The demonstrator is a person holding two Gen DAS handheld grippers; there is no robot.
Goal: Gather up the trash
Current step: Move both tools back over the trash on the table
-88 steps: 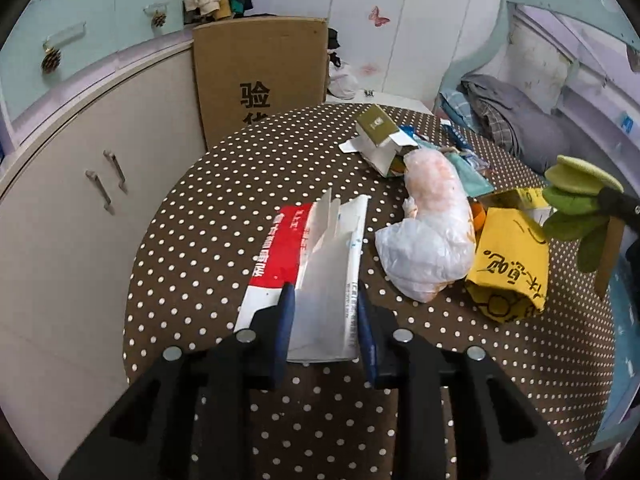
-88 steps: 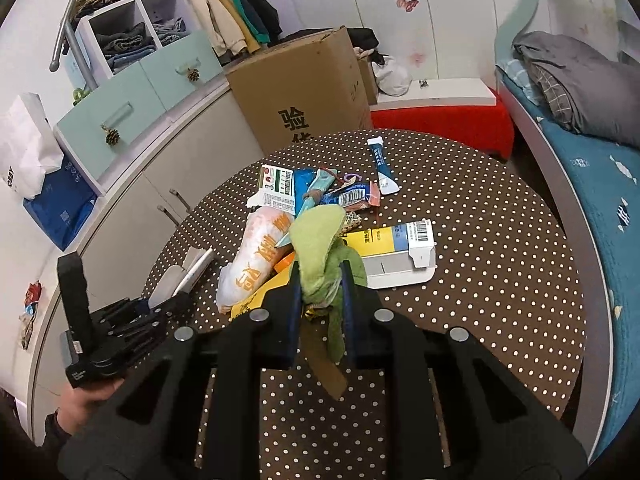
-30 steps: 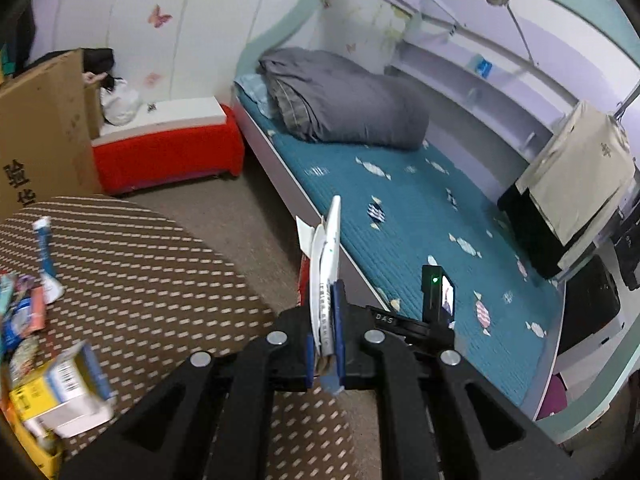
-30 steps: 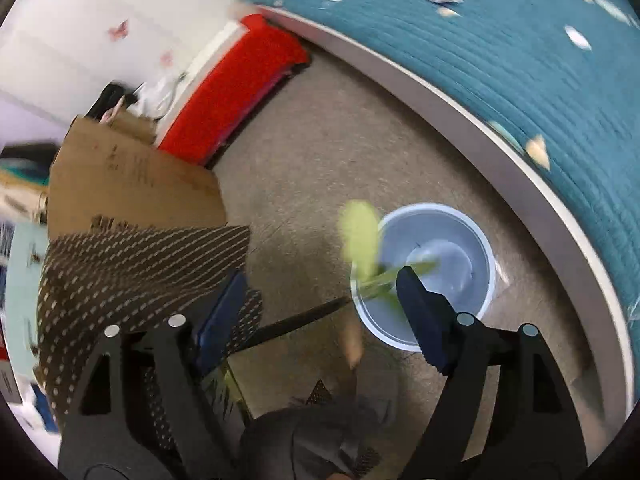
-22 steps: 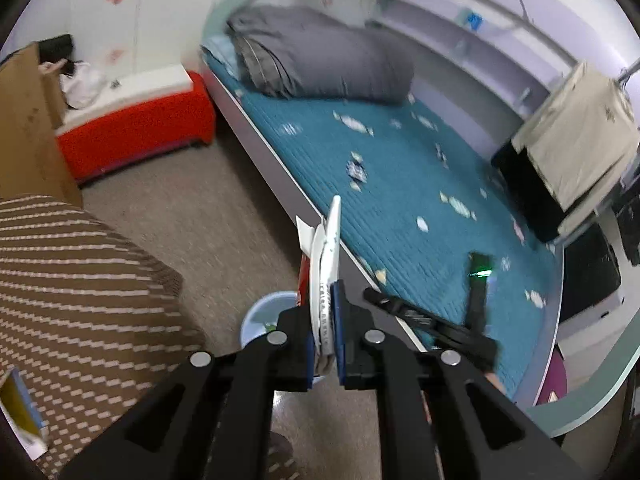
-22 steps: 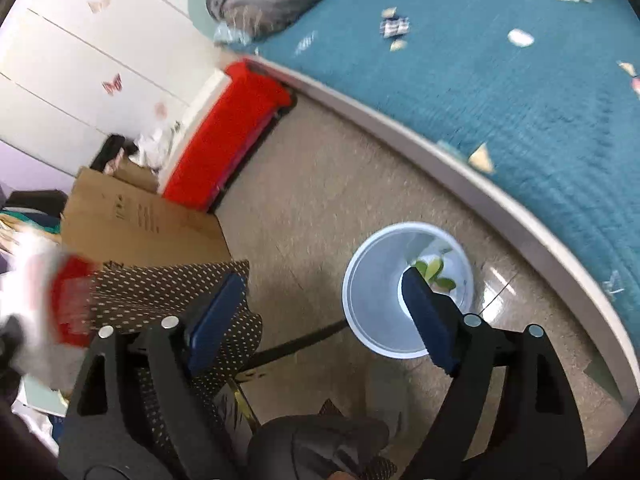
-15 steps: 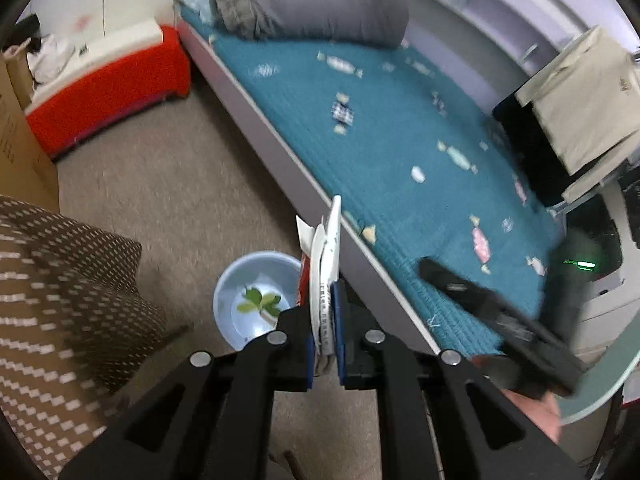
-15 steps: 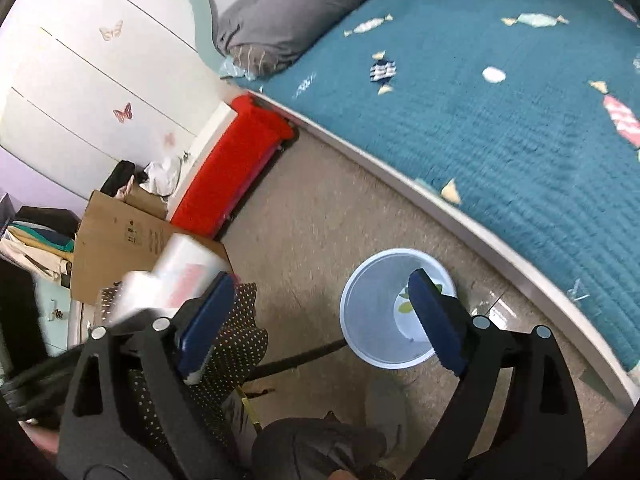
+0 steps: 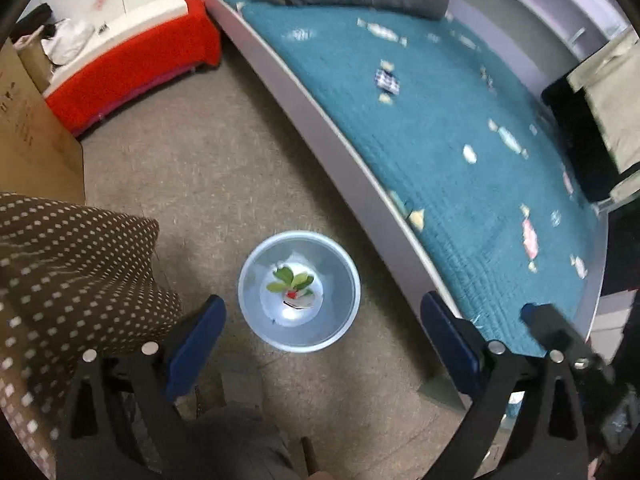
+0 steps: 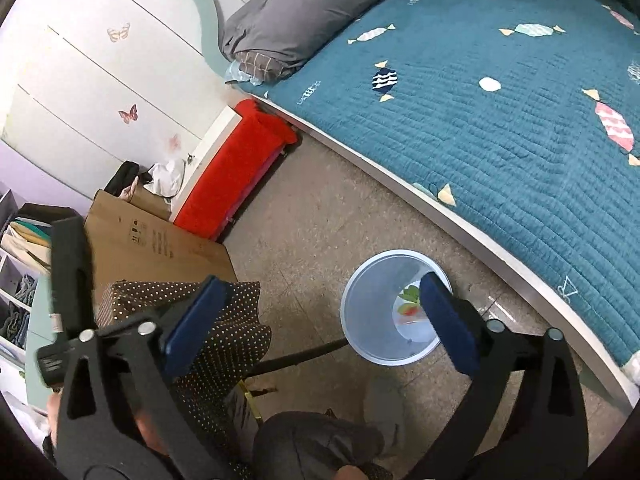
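Observation:
A pale blue waste bin (image 9: 256, 312) stands on the floor between the table and the bed. Green leaves (image 9: 291, 279) and a white-and-red carton (image 9: 298, 301) lie at its bottom. My left gripper (image 9: 322, 302) hangs right above the bin, pointing steeply down. Its jaws are opening wide and nothing is between them. In the right wrist view the bin (image 10: 368, 316) sits below my right gripper (image 10: 322, 282), its far finger covering part of the leaves (image 10: 409, 293). The right jaws are also opening and are empty.
The brown dotted tablecloth (image 9: 68, 264) hangs just left of the bin. The bed's white edge and teal quilt (image 9: 460, 140) curve along the right. A red bench (image 9: 132, 64) and a cardboard box (image 10: 156, 240) stand farther back. A person's grey-clad leg (image 9: 244, 444) is below.
The left gripper came down over the bin, its jaws sprang apart and the carton dropped in onto the leaves. The right gripper released the leaves earlier, opened wider and lifted away.

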